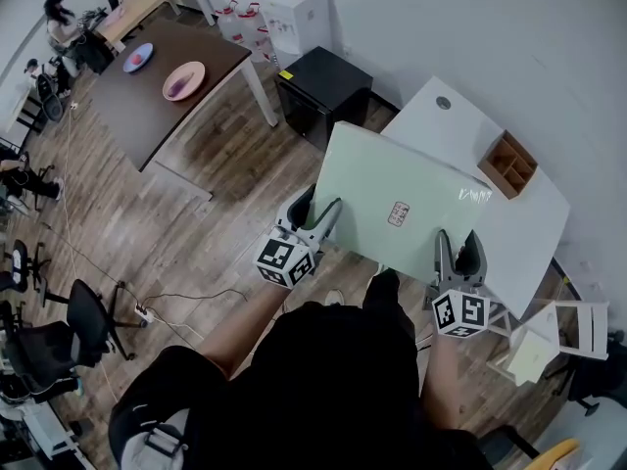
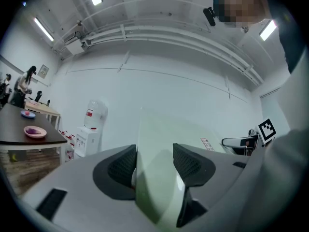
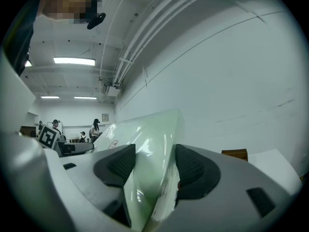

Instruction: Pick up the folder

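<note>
Your left tongs [image 1: 318, 209] clamped on pale green folder [image 1: 397, 199], near-left edge. Your right tongs [image 1: 458, 248] clamped on near-right edge. Folder held up over white table [image 1: 529, 225].

Print on the small label [image 1: 398, 213] of the pale green plastic folder [image 1: 382, 179] too small to read, white rectangular table [image 1: 519, 228] partly hidden behind it
</note>
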`<state>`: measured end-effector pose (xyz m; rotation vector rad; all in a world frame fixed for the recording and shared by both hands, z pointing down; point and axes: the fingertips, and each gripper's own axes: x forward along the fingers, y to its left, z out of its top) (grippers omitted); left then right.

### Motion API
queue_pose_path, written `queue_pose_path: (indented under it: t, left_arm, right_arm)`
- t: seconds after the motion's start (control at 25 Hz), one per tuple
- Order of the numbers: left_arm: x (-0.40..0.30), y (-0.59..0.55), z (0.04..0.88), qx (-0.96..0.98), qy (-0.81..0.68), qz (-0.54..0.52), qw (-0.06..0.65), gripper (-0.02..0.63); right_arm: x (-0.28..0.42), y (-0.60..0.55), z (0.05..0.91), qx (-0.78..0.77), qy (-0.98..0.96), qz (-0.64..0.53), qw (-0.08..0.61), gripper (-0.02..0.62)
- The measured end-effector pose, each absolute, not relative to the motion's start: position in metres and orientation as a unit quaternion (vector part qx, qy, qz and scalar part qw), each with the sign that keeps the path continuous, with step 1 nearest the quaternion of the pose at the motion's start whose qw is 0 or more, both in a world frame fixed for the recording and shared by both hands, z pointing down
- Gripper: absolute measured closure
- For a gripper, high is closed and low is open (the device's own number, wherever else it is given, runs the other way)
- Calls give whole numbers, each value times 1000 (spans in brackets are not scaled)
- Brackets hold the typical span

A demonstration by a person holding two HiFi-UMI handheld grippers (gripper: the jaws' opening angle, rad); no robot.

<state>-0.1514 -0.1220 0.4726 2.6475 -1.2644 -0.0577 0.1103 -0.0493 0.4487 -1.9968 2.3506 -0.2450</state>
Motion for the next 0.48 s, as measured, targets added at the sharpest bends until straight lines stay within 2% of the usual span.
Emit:
queue_pose_path:
  t: [0.48]
  left_arm:
    - [-156,-121,471,895,-434,-23,98,359]
  right_arm:
    - [107,-50,448,-648,757,-83,25,311]
